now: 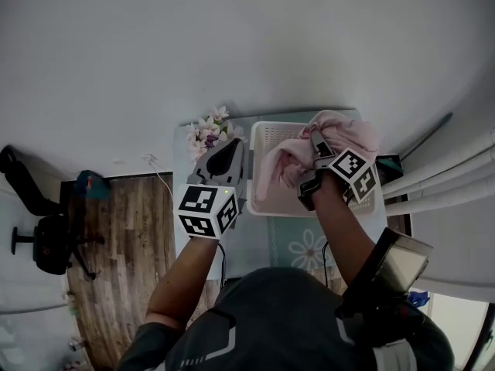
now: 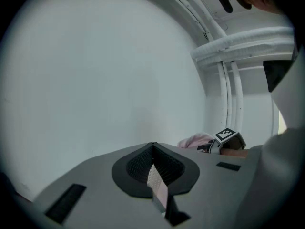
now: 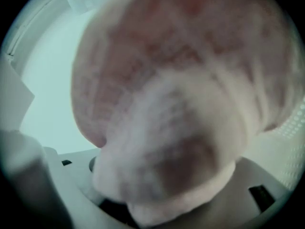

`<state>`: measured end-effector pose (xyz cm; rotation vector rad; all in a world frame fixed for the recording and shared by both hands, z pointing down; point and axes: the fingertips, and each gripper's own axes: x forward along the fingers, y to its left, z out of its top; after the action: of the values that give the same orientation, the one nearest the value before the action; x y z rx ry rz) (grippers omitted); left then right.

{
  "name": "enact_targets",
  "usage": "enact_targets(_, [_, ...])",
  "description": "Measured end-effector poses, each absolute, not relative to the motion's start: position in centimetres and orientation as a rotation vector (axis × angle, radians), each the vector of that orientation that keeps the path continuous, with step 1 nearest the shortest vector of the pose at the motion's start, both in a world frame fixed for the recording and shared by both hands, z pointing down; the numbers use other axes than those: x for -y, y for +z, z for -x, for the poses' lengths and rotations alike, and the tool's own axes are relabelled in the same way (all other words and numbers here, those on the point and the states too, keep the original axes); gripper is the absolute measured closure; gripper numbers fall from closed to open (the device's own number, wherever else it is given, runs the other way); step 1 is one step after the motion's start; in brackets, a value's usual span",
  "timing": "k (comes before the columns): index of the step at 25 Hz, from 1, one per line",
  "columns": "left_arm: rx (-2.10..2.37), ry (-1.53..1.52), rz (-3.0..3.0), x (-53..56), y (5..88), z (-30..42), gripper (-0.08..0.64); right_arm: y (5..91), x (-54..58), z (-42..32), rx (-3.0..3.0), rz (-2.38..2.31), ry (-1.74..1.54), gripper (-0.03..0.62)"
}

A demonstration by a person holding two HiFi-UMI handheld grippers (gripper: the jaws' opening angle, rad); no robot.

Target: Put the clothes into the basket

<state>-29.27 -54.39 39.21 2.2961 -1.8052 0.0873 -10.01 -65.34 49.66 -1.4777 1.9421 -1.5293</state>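
Note:
In the head view a fluffy pink garment (image 1: 344, 132) hangs bunched over the white slatted basket (image 1: 267, 134) on the table. My right gripper (image 1: 315, 150) is shut on the garment, holding it above the basket's right half. In the right gripper view the pink garment (image 3: 181, 104) fills nearly everything and hides the jaws. My left gripper (image 1: 223, 154) hovers just left of the basket, shut and empty. In the left gripper view its jaws (image 2: 153, 149) meet in a line, and the pink garment (image 2: 195, 140) shows far off beside the right gripper's marker cube (image 2: 226, 136).
A bunch of pink and white flowers (image 1: 207, 132) stands at the table's back left, close to the left gripper. The pale blue table (image 1: 290, 242) has a flower print. White rails (image 1: 441, 182) run along the right. An office chair (image 1: 50, 243) stands on the wooden floor (image 1: 124, 238) at left.

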Motion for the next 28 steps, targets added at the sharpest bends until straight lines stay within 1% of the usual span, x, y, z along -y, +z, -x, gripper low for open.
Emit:
enact_targets(19, [1.707,0.117,-2.281,56.5,43.5,30.4,0.551,66.0,64.8,9.7,-1.444,1.732,-2.042,0.261])
enact_targets(28, [1.684,0.139,-2.297,56.5,44.3,29.8,0.551,69.3,65.0,9.3,-1.385,1.771,-2.101,0.261])
